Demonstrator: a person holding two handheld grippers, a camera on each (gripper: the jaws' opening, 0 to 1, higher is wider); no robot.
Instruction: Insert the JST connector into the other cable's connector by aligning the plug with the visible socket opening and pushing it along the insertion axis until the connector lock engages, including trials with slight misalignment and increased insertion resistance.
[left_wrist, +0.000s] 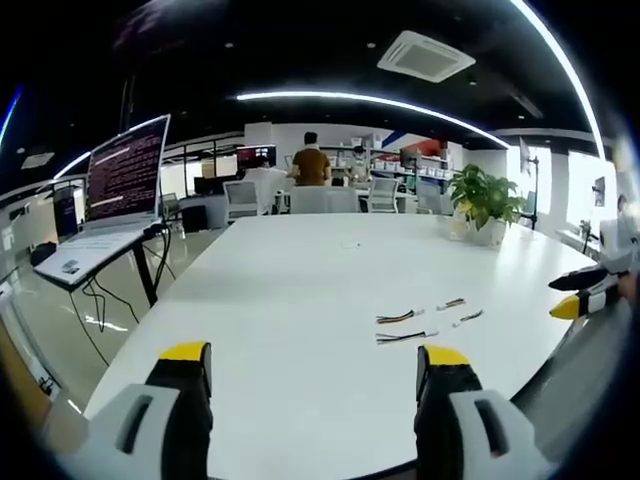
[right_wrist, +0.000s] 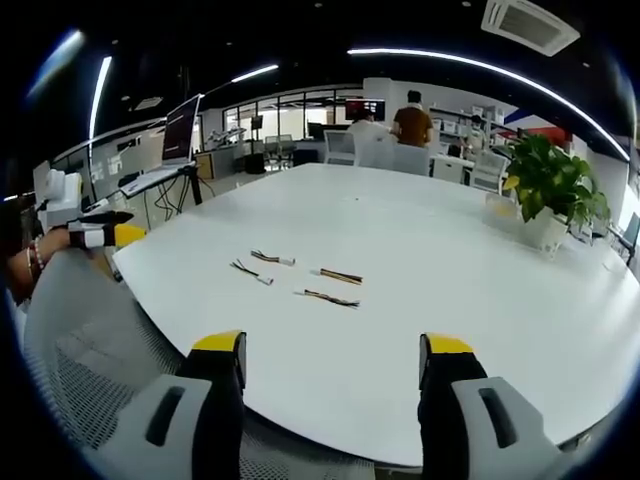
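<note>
A wide white table (left_wrist: 300, 300) with rounded edges takes up most of the left gripper view, its near edge cut off behind the jaws, and it spreads just as broadly across the right gripper view (right_wrist: 420, 260). Far across the room a person in a brown top (left_wrist: 311, 162) stands with their back turned among grey chairs (left_wrist: 241, 198) and shelves that are too small to read. A laptop (left_wrist: 118, 190) sits open on a stand off the table's left side, its screen text too fine to make out. A potted plant (left_wrist: 485, 203) stands on the far right of the table. Near the right gripper view's lower left, a grey mesh chair back (right_wrist: 80, 340) is partly cut off by the frame. The left gripper (left_wrist: 314, 370) has its yellow-tipped jaws wide apart with nothing between them, and the right gripper (right_wrist: 333, 362) likewise stands parted and empty over the table's near edge. Four short JST cables (right_wrist: 300, 275) lie loose in a small cluster on the table, well ahead of both grippers, seen to the right in the left gripper view (left_wrist: 425, 322); their connectors are too small to tell plug from socket.
</note>
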